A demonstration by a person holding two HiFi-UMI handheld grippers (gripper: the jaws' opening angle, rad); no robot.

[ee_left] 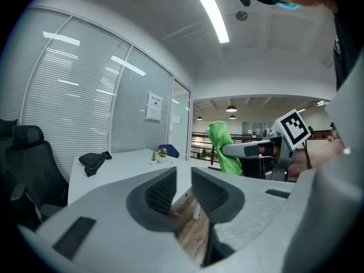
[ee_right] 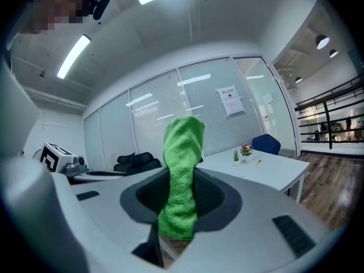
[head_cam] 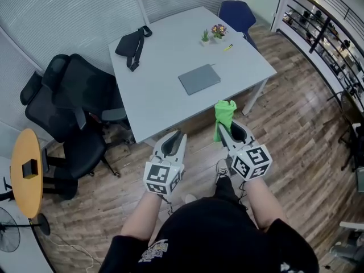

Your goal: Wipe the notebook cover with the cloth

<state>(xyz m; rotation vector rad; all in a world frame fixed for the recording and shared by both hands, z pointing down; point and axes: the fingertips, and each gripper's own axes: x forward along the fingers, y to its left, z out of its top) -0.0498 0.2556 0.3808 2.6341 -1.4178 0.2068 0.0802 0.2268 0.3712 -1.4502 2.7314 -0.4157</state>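
The grey notebook [head_cam: 199, 79] lies closed on the white table [head_cam: 165, 107], right of its middle. My right gripper [head_cam: 224, 125] hangs over the floor just short of the table's near edge, shut on the green cloth [head_cam: 224, 118]. In the right gripper view the cloth [ee_right: 181, 175] stands up between the jaws as a folded strip. My left gripper [head_cam: 175, 134] is beside it on the left, also short of the table. Its jaws stand only a narrow gap apart with nothing between them [ee_left: 183, 175]. Neither gripper touches the notebook.
A black bag [head_cam: 132, 44] lies at the table's far left; small potted plants [head_cam: 211, 34] and a yellow pen [head_cam: 228, 47] sit at the far end. Black office chairs [head_cam: 68, 101] crowd the left side, a blue chair [head_cam: 238, 13] stands behind. A round wooden table [head_cam: 27, 172] is at far left.
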